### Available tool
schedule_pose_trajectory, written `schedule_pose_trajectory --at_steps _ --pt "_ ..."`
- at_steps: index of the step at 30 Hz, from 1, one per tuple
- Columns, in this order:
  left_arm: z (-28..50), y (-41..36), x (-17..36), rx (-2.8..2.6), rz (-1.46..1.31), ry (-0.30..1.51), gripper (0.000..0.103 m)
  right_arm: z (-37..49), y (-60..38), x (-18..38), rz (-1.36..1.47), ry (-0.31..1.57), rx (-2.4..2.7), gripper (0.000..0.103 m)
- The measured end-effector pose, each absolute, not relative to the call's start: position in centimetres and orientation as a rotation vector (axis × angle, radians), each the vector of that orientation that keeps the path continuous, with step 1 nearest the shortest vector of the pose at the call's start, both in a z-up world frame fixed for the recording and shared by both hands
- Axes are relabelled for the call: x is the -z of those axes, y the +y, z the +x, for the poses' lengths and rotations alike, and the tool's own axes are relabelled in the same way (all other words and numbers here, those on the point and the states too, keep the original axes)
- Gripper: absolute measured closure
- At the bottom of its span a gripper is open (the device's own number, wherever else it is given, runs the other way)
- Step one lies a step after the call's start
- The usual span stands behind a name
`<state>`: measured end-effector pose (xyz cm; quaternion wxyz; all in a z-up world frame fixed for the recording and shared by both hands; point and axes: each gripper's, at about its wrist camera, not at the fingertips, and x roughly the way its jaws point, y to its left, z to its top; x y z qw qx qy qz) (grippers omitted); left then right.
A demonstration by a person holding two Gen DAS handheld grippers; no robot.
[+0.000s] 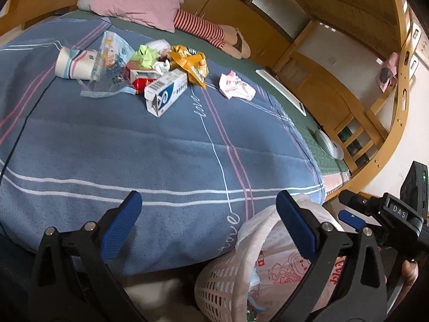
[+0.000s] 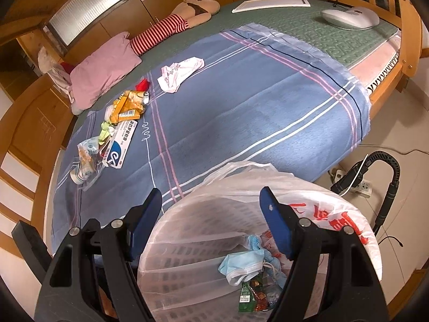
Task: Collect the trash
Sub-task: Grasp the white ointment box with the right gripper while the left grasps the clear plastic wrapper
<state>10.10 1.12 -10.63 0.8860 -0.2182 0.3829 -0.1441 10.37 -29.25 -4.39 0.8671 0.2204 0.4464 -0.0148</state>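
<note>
Beside the bed's near edge stands the white basket (image 2: 187, 241), lined with a plastic bag (image 2: 329, 214); we see a blue face mask (image 2: 241, 263) and a green wrapper (image 2: 248, 295) already inside. Our right gripper (image 2: 211, 225) hovers above the basket, fingers apart and empty. Our left gripper (image 1: 209, 225) is just beside the basket, fingers apart too. Well beyond the basket, on the blue blanket (image 1: 134, 147), lies the trash pile (image 1: 150, 72), with a crumpled wrapper (image 1: 236, 86) nearby
</note>
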Motion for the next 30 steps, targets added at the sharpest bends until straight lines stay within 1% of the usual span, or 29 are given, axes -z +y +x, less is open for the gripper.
schedule_pose_trajectory --at_steps 22,24,27,30 --pt "10.5 1.1 11.3 0.277 -0.453 0.838 0.003 11.0 -28.1 5.2 0.443 0.963 0.023 0.029" --pt "10.4 1.3 10.9 0.251 -0.436 0.815 0.003 11.0 -28.1 5.2 0.443 0.962 0.025 0.029" --pt "11.0 3.0 9.0 0.180 -0.391 0.728 0.003 11.4 -28.2 4.9 0.441 0.956 0.027 0.029" --pt "12.8 6.3 6.8 0.043 -0.304 0.651 0.003 12.5 -27.7 4.3 0.414 0.942 0.022 0.029"
